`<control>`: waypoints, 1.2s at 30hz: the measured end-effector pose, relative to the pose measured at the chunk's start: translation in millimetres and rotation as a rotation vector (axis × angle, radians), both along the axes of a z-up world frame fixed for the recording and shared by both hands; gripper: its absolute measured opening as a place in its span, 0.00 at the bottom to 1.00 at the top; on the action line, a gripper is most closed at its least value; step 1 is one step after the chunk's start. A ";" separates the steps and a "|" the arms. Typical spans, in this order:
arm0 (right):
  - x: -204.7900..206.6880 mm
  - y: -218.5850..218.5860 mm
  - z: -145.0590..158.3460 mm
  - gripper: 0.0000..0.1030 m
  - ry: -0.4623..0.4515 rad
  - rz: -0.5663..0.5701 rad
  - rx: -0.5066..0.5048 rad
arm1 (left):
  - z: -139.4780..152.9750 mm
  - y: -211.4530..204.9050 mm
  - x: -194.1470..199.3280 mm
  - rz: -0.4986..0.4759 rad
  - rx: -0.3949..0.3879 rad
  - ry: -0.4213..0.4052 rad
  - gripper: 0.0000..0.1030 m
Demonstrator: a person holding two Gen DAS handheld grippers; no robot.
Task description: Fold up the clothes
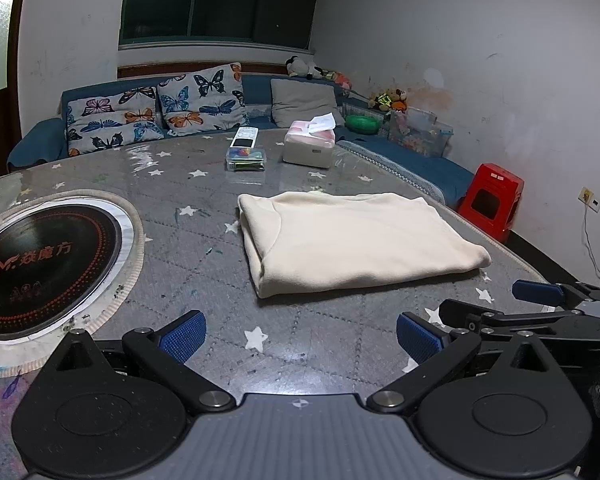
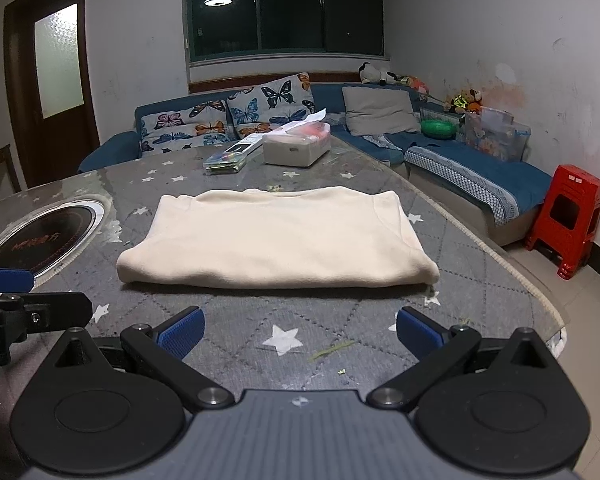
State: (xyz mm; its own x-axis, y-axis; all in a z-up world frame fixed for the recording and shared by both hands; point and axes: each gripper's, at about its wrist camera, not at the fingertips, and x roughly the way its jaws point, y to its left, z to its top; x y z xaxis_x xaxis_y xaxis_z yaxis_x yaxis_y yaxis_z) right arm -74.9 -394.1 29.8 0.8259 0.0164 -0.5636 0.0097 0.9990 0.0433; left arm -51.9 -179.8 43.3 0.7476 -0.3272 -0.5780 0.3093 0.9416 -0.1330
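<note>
Lying folded: garment (image 2: 276,236) | both grippers (image 1: 300,334) (image 2: 300,332) wide, empty | door (image 2: 52,80) right view only

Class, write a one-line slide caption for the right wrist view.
Open right gripper faces a folded cream garment on the star-patterned table; the left gripper waits alongside.

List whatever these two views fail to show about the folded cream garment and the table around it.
- Cream garment: its underside, inner layers and sleeves are hidden by its own top fold in both views; the garment type is unclear.
- Table: the near edge is cut off by the left gripper body in the left wrist view, and by the right gripper body in the right.
- Induction plate: cut by the left frame edge.
</note>
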 end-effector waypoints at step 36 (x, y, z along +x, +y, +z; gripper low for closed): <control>23.9 -7.6 -9.6 1.00 0.046 0.003 0.000 | -6.4 -19.5 27.5 -0.005 0.054 0.039 1.00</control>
